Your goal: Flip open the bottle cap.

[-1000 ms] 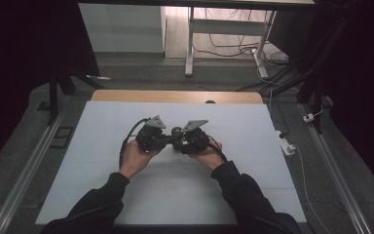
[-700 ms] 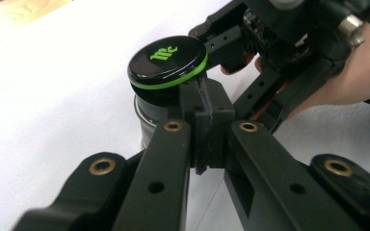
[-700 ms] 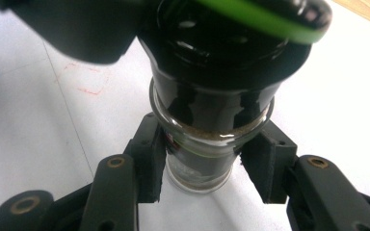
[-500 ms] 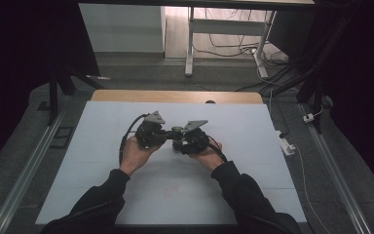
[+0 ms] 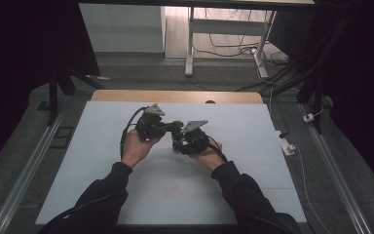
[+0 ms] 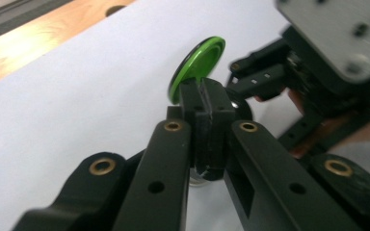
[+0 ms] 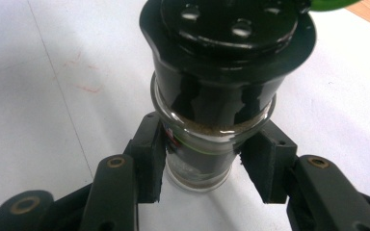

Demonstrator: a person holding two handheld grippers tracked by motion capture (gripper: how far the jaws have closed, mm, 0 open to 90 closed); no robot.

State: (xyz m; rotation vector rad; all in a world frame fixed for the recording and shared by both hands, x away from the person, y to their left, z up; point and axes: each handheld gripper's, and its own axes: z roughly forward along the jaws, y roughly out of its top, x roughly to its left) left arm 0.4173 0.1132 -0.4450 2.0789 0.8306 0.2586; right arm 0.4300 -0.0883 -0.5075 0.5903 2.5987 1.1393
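Observation:
A small glass spice jar with a black shaker top is clamped at its neck by my right gripper. The jar holds brown powder. Its round green flip lid stands swung open, and my left gripper is shut on the lid's edge. In the high view both grippers meet above the middle of the white table: left gripper, right gripper, and the green lid between them. The right gripper also appears just beyond the lid in the left gripper view.
The white sheet leaves a wooden strip bare at the table's far edge. A white power strip and cables lie on the floor to the right. Metal rails run along both sides of the table.
The left gripper has shifted slightly, and the green lid now shows between the two grippers. The right hand has stayed in place.

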